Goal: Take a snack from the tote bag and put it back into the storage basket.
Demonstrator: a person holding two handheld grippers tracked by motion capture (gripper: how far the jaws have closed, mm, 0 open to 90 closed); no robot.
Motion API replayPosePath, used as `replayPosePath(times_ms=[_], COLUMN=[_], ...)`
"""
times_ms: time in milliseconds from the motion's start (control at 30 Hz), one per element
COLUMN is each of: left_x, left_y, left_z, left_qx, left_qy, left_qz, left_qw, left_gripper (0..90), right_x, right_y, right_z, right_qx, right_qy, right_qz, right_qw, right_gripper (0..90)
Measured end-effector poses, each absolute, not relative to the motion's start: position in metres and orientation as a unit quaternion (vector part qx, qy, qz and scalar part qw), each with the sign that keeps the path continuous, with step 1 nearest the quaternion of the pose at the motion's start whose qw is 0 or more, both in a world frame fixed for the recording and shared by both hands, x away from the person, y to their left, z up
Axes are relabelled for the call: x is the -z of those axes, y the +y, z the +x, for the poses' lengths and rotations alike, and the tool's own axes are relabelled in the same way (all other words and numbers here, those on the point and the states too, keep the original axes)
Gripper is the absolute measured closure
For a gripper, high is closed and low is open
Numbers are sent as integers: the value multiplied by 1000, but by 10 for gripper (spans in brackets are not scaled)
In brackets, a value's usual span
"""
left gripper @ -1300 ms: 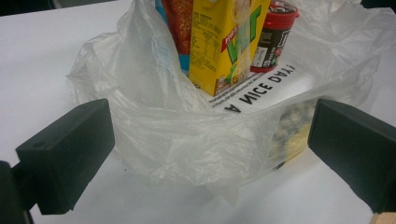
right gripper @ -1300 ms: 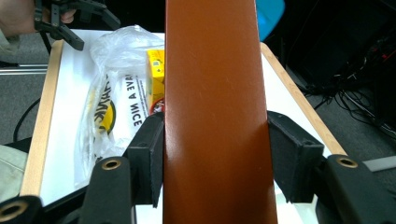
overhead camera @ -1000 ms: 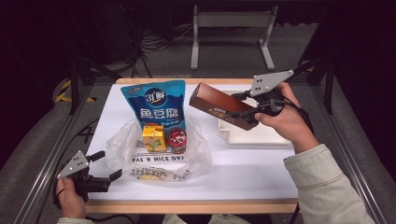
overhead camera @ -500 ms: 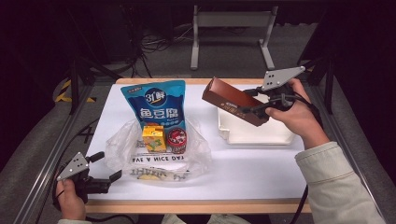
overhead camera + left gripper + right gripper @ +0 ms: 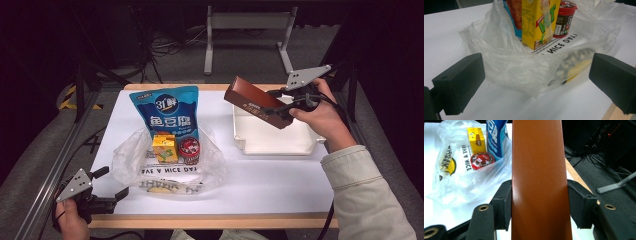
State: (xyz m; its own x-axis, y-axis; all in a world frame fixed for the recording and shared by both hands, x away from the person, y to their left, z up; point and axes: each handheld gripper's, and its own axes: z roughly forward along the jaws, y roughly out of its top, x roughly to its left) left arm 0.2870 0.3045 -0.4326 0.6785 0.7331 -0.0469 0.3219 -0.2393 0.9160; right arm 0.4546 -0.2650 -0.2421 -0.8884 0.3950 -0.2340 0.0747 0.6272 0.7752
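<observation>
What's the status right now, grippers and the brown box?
Right hand-held gripper shut on brown box, held above white tray. Left hand-held gripper open, facing plastic bag. Nothing in the way.

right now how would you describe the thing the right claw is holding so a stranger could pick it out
Start at the shallow white tray on the right of the white table. Above it the right claw clamps a long brown rectangular box, held tilted in the air. It is the one plain brown item, outside the clear plastic bag.

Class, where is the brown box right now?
High view, right side: the brown box is held in the right tongs, above the white tray's back-left corner.
</observation>
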Motion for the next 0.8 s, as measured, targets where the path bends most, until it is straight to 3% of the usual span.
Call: replayPosePath(times_ms=[800], left_x=[436], left_y=[302], left_z=[281], left_qx=[-207], left_qy=[365], left_qz=[739], left_qw=[528], left_gripper=[8], right_x=[261], right_y=[-297], right_z=[493], right_qx=[-376], right_qy=[889], right_qz=[166], right_qw=[200], right_gripper=[430])
